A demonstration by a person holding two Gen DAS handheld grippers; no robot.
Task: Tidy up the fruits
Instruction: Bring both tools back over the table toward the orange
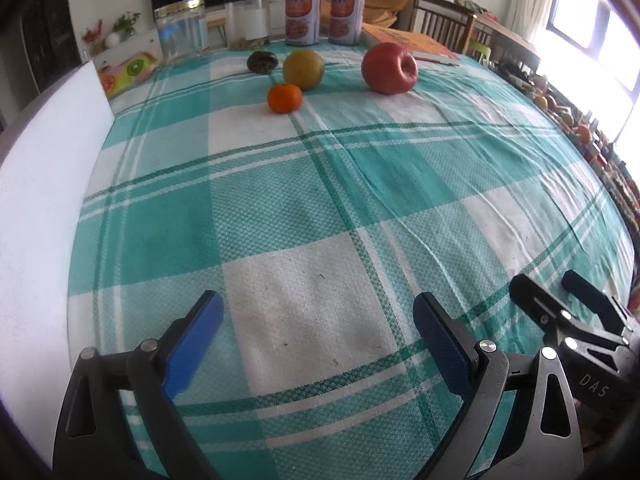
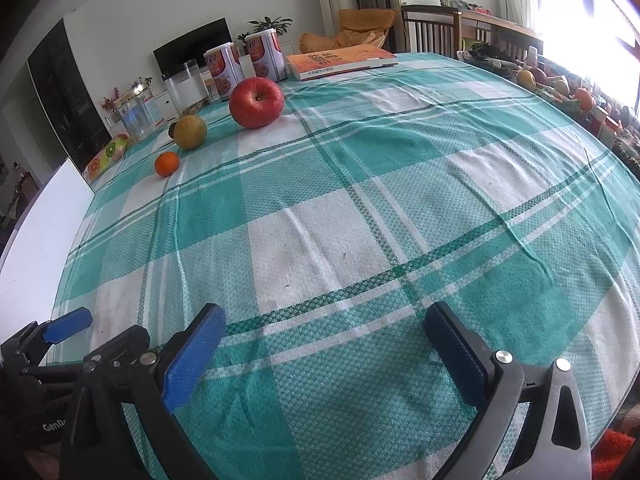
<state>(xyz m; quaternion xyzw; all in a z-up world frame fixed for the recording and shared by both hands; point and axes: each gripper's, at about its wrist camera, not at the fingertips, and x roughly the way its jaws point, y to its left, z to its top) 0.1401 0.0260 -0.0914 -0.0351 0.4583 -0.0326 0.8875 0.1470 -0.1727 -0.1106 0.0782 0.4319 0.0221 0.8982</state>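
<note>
Teal-white plaid tablecloth (image 1: 320, 200); red apple (image 1: 389, 68), orange mandarin (image 1: 284, 98) at 12 o'clock, yellow-green pear (image 1: 303, 69), blue gripper pads (image 1: 194, 346).

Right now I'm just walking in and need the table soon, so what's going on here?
Nothing is held yet. Both the left gripper and the right gripper hover open over the checked tablecloth. The apple, pear, small orange and a dark fruit sit untouched at the far side.

Four fruits on the teal-and-white checked cloth, far side. Red apple (image 1: 389, 68) at 1 o'clock, tilted, stem dimple facing right. Yellow-green pear (image 1: 303, 69) at 12, mandarin (image 1: 284, 97) just before it. Dark round fruit (image 1: 262, 61) behind-left, kind unclear.
</note>
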